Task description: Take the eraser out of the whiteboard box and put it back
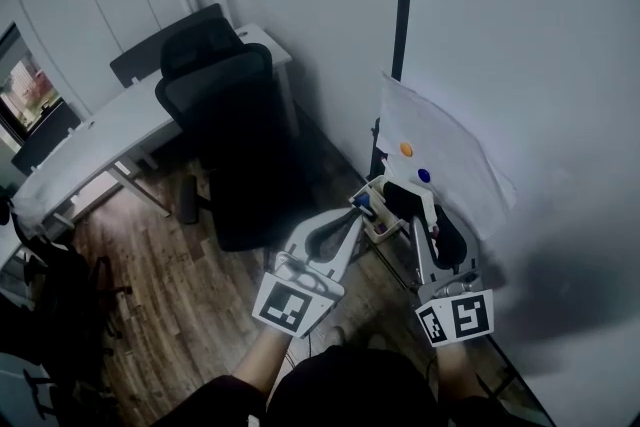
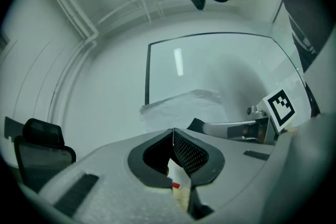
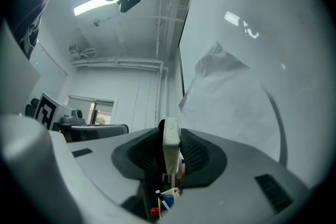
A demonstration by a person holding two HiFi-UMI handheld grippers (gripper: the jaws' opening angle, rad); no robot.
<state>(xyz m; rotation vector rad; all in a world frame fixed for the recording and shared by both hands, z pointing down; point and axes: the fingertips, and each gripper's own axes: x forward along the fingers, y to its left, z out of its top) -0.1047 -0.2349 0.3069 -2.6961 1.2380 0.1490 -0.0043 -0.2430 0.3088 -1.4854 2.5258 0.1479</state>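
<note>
The eraser (image 1: 414,197), a white slab with a black backing, stands upright between the pads of my right gripper (image 1: 420,215), which is shut on it. In the right gripper view the eraser (image 3: 170,147) fills the gap between the jaws, above the box (image 3: 167,202). The small whiteboard box (image 1: 374,215) holds blue and red markers and sits just left of the eraser. My left gripper (image 1: 360,206) is at the box's left side. In the left gripper view its tips (image 2: 172,131) meet, with the cream box wall (image 2: 180,191) pinched between the pads.
The whiteboard (image 1: 530,65) fills the right side, with a crumpled paper sheet (image 1: 450,150) pinned by an orange magnet (image 1: 405,149) and a blue magnet (image 1: 424,175). A black office chair (image 1: 225,115) and a white desk (image 1: 110,125) stand at the left on a wood floor.
</note>
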